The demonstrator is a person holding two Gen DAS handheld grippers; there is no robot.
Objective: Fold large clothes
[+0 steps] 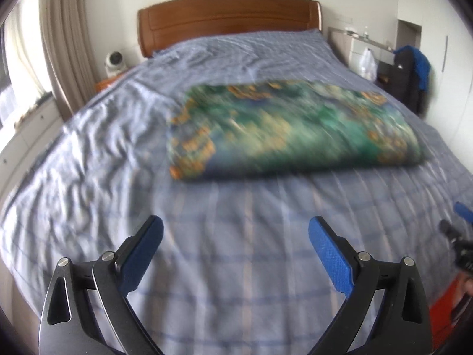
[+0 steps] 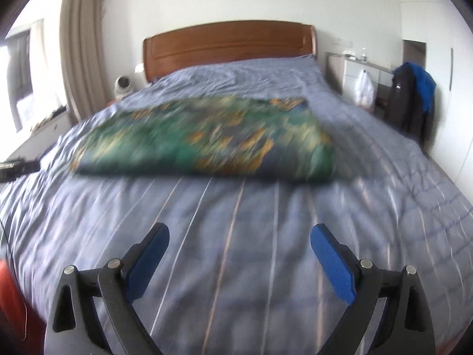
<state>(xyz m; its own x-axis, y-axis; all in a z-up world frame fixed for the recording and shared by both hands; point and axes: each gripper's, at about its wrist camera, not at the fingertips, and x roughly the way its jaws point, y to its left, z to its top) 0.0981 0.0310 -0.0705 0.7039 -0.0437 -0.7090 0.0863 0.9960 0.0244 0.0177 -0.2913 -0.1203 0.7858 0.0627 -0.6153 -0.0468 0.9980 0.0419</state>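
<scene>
A green, blue and orange patterned cloth (image 1: 292, 130) lies folded in a thick rectangle on the blue striped bed (image 1: 236, 251). It also shows in the right wrist view (image 2: 207, 142), on the bed (image 2: 236, 236). My left gripper (image 1: 236, 230) is open and empty, above the bedsheet in front of the cloth's near edge. My right gripper (image 2: 239, 239) is open and empty, also short of the cloth. Part of the right gripper (image 1: 461, 236) shows at the right edge of the left wrist view. Both views are motion-blurred.
A wooden headboard (image 1: 230, 20) stands at the far end. A small white fan (image 1: 113, 62) sits on a bedside table at the left, by curtains (image 1: 68, 44). A chair with dark and blue clothes (image 2: 414, 97) and a white bag (image 2: 365, 88) stand right of the bed.
</scene>
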